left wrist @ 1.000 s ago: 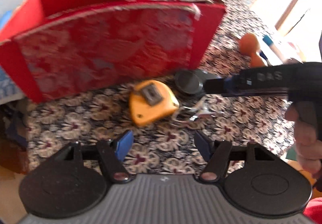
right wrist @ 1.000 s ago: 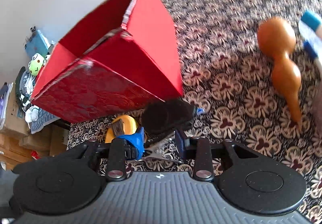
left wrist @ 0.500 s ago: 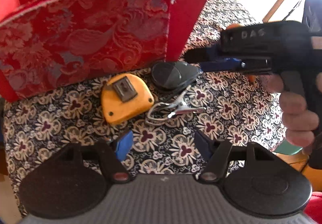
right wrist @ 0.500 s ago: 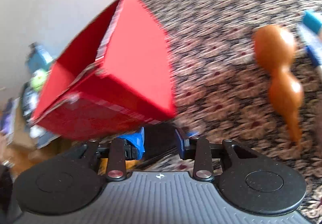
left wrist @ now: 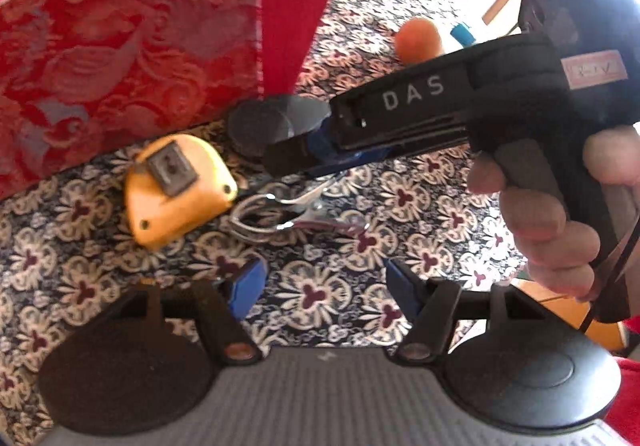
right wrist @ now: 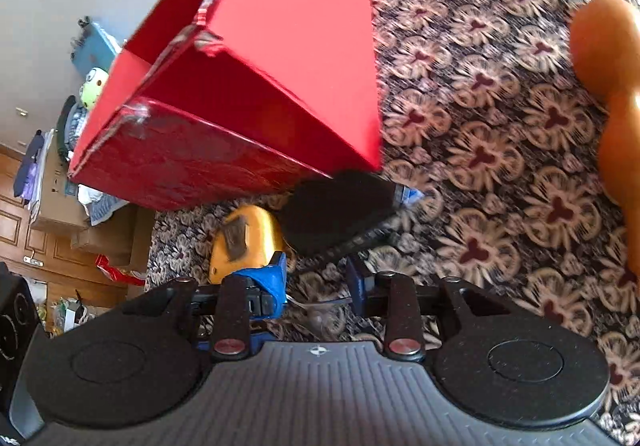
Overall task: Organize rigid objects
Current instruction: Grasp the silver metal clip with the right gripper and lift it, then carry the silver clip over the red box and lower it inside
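Here, the scene line by line.

Surface: a tablecloth [left wrist: 404, 201] with a dark floral print covers the table.

Red box [left wrist: 132, 57]: an open-topped box with a brocade front panel stands at the back left of the cloth; in the right wrist view its plain red corner [right wrist: 304, 57] rises directly above the small items.

Tape measure [left wrist: 176, 185]: yellow, lying flat just before the box front, belt clip up.

Black disc [left wrist: 272, 125]: a dark round object close against the box's lower corner, beside the tape measure.

Carabiner [left wrist: 272, 213]: a silver clip with some metal pieces, on the cloth between the tape measure and the left tongs.

Gourd [right wrist: 608, 85]: orange, lying well to the right of the box.

Left gripper [left wrist: 320, 286]: jaws wide apart, nothing between the blue pads, hovering over bare cloth near the carabiner.

Right gripper [right wrist: 316, 282]: jaws parted narrowly, pads gripping nothing; the black disc lies just ahead of them. In the left wrist view its body, marked "DAS", reaches in from the right and its fingers partly cover the disc.

Hand [left wrist: 560, 213]: wrapped around the right gripper's handle.

In the way: the box corner crowds the disc from behind.
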The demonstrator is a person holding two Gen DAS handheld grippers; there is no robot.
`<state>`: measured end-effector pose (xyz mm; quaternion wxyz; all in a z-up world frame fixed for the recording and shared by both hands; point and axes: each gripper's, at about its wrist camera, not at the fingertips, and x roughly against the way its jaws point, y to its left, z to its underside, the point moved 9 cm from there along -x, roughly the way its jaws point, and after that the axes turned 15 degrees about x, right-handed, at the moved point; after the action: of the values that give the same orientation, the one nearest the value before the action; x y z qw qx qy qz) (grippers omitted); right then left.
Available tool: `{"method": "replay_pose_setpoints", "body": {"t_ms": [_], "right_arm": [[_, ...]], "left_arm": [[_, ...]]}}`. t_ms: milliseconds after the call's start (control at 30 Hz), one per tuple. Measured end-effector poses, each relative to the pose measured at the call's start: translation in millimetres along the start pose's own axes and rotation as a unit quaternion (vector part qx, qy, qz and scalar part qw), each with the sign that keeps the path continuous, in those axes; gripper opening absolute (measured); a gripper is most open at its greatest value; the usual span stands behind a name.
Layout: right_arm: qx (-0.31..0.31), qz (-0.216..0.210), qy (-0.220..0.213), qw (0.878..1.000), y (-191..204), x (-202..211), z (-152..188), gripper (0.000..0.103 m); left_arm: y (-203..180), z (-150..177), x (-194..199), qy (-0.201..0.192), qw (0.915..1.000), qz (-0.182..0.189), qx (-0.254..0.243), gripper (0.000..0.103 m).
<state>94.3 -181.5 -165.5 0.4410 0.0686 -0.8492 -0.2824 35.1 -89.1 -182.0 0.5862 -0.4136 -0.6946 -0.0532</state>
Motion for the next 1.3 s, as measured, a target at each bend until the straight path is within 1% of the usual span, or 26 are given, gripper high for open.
{"method": "replay_pose_setpoints", "body": {"t_ms": [67, 167, 233, 333, 400, 500, 567, 633, 667, 700, 733, 800, 833, 867, 900, 967, 1067, 1167, 1300], "right_arm": [[-0.007, -0.006, 0.008, 1.0, -3, 4, 5, 0.017], [-0.01, -0.02, 0.023, 0.999, -3, 9, 13, 0.017], [-0.022, -0.038, 0.031, 0.999, -2, 9, 21, 0.017], [-0.063, -0.078, 0.044, 0.994, -2, 2, 34, 0.017], [-0.067, -0.091, 0.045, 0.993, 3, -1, 40, 0.017], [-0.058, -0.096, 0.043, 0.993, 13, -4, 46, 0.018], [-0.054, -0.092, 0.037, 0.994, 17, -4, 43, 0.017], [-0.048, -0.08, 0.031, 0.995, 19, -3, 41, 0.018], [-0.043, -0.073, 0.028, 0.996, 21, -3, 40, 0.018], [-0.036, -0.064, 0.024, 0.997, 21, -2, 39, 0.019], [-0.032, -0.058, 0.018, 0.998, 20, -1, 39, 0.019], [-0.027, -0.053, 0.014, 0.998, 18, -2, 37, 0.018], [-0.031, -0.05, 0.012, 0.998, 15, -3, 37, 0.015], [-0.039, -0.049, 0.008, 0.998, 13, -5, 35, 0.015], [-0.051, -0.051, 0.002, 0.997, 10, -6, 34, 0.016], [-0.055, -0.049, -0.005, 0.997, 8, -4, 33, 0.016], [-0.027, -0.036, -0.017, 0.999, 14, -3, 33, 0.014], [-0.022, -0.032, -0.023, 0.999, 16, -2, 32, 0.01], [-0.009, -0.026, -0.04, 0.999, 15, 14, 27, 0.007]], "left_arm": [[-3, -2, -2, -0.001, 1.0, 0.002, -0.003, 0.068], [-3, -6, -4, -0.003, 0.9999, 0.012, 0.005, 0.068], [-3, -8, -5, -0.004, 0.9998, 0.019, 0.007, 0.068], [-5, -11, -5, -0.003, 0.9997, 0.023, 0.0, 0.068], [-5, -10, -5, -0.001, 0.9997, 0.022, -0.01, 0.068], [0, -5, -1, 0.0, 0.9997, 0.019, -0.016, 0.068], [5, -3, 4, -0.004, 0.9998, 0.011, -0.016, 0.068], [8, -5, 6, -0.01, 0.9999, 0.011, -0.007, 0.068], [9, -6, 6, -0.013, 0.9999, 0.01, -0.004, 0.065], [10, -7, 7, -0.016, 0.9998, 0.007, -0.004, 0.052], [12, -7, 8, -0.019, 0.9998, 0.002, -0.004, 0.049], [16, -8, 9, -0.023, 0.9997, 0.0, 0.002, 0.037], [17, -9, 10, -0.025, 0.9997, 0.002, 0.006, 0.031], [20, -10, 11, -0.029, 0.9995, -0.002, 0.01, 0.024], [22, -11, 11, -0.03, 0.9995, -0.003, 0.013, 0.02], [23, -12, 12, -0.034, 0.9993, -0.005, 0.017, 0.019], [25, -12, 15, -0.038, 0.999, -0.006, 0.023, 0.018], [26, -12, 18, -0.042, 0.9987, -0.008, 0.029, 0.016], [18, -13, 34, -0.058, 0.9983, -0.007, 0.007, 0.012]]}}
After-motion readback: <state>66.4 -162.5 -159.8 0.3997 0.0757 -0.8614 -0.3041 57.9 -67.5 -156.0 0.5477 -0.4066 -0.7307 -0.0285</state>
